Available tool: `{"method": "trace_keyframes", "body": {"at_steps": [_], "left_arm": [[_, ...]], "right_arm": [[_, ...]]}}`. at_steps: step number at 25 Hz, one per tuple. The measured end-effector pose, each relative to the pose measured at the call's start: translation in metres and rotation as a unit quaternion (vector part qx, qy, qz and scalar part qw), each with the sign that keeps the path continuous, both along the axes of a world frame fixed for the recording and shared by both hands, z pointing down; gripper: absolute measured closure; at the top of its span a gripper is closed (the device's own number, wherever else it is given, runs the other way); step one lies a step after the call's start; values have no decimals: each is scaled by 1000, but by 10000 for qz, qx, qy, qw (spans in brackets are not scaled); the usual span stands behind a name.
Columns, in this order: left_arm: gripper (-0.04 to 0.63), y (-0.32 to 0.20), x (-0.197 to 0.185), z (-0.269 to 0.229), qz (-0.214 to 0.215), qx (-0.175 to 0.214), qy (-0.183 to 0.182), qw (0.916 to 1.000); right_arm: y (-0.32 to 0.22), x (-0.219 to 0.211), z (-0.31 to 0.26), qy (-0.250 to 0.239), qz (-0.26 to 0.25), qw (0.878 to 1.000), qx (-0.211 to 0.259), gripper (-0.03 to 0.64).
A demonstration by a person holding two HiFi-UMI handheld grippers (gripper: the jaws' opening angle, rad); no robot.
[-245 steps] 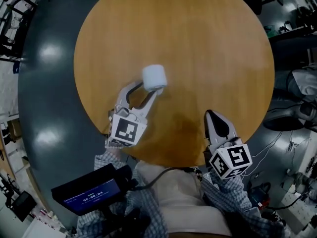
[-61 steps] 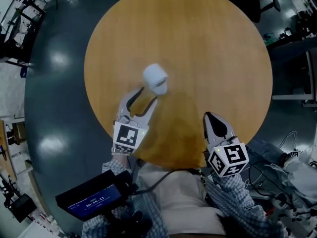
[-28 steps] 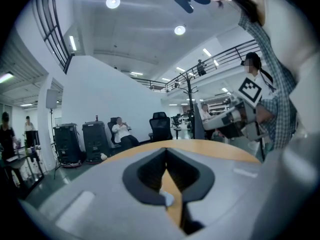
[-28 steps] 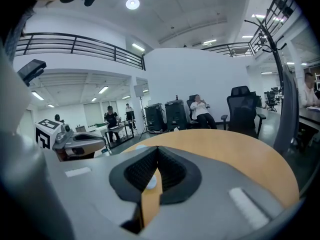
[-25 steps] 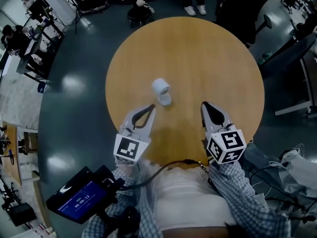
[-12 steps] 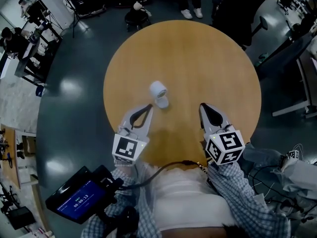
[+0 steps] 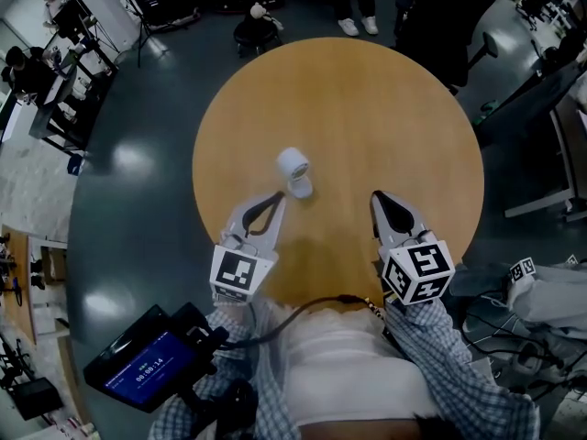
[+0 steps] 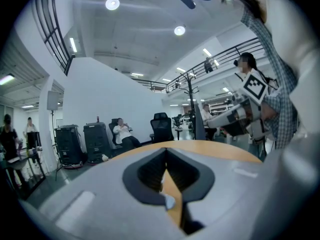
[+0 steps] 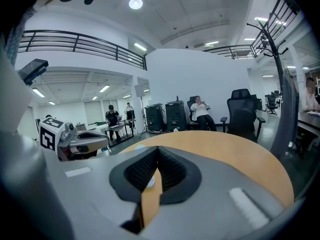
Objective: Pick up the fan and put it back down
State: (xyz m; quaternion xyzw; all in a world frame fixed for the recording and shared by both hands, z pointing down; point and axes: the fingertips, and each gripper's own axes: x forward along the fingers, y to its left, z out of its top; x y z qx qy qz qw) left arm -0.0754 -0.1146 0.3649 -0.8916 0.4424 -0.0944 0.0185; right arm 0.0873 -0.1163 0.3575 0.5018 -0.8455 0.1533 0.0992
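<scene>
Both grey hand-held grippers, left gripper (image 7: 277, 197) and right gripper (image 7: 377, 197), are closed tip to tip on nothing. A small white cylindrical fan (image 7: 294, 171) stands free mid-frame on the round wooden table (image 7: 367, 99), just above the left gripper. It looks already set down; another pick needs the jaws opened first.

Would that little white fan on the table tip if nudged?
Probably: the small white fan has a wide round head over a smaller base, so it looks top-heavy. Being small, it is likely light and may slide on the smooth round wooden table.
</scene>
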Motion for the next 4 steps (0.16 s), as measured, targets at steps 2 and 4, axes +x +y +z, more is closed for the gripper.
{"method": "trace_keyframes", "body": {"at_steps": [2,4], "left_arm": [[595,1,-2,4,-15,-13,-28,10000],[595,1,-3,7,-28,-23,-48,10000]], "right_arm": [[0,0,3,6,-3,10000,-16,614],[-1,-2,5,8,-11,10000,-24,614]]}}
